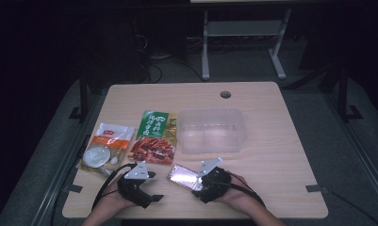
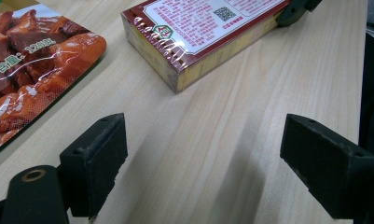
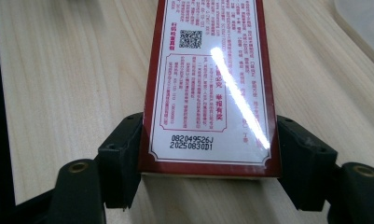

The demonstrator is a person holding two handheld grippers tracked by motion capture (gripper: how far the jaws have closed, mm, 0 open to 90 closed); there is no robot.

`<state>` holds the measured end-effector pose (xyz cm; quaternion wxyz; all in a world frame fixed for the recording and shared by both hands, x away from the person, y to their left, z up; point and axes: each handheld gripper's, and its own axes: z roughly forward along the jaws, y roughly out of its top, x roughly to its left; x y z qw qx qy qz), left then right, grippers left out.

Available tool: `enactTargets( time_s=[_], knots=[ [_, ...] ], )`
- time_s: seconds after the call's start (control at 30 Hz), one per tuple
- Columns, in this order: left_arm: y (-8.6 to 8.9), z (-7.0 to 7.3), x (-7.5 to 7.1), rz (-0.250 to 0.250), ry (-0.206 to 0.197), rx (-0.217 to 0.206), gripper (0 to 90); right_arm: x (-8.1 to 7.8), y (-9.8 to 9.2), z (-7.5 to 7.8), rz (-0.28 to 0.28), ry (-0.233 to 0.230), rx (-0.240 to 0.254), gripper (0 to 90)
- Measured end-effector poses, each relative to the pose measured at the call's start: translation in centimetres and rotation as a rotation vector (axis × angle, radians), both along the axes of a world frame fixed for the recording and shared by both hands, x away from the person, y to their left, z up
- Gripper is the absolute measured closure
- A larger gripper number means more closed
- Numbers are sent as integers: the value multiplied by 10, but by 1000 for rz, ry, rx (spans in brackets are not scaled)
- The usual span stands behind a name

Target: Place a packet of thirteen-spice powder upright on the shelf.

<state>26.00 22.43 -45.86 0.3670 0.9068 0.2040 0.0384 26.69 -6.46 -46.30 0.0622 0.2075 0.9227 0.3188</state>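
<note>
A flat red-edged box (image 1: 182,176) with white printed labelling lies on the wooden table near its front edge. My right gripper (image 1: 196,181) holds its near end: in the right gripper view the box (image 3: 212,84) sits between the two black pads (image 3: 121,158), which press on its long sides. My left gripper (image 1: 154,187) rests to the left of the box, open, with bare table between its jaws (image 2: 203,168). In the left gripper view the box (image 2: 198,37) lies ahead, apart from the jaws.
A green and red meat packet (image 1: 154,136) and a white and orange packet (image 1: 104,146) lie at the left. A clear plastic container (image 1: 212,129) stands behind the box. A cable hole (image 1: 225,94) sits near the table's far edge.
</note>
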Motion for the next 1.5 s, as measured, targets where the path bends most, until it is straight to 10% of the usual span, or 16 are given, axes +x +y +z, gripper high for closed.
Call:
enactTargets(
  time_s=[0.7, 1.07, 1.5],
  knots=[
    [0, 4, 0, -30, -23, -48, 140, 11, -33, 18, 45, 25, 124, 321],
    [-3, 18, 1, -66, -63, -144, 127, 8, -68, 38, 175, 2, 223, 321],
    [-17, 48, 19, -210, -55, -224, 123, 9, -75, 44, 223, -16, 266, 321]
  ],
)
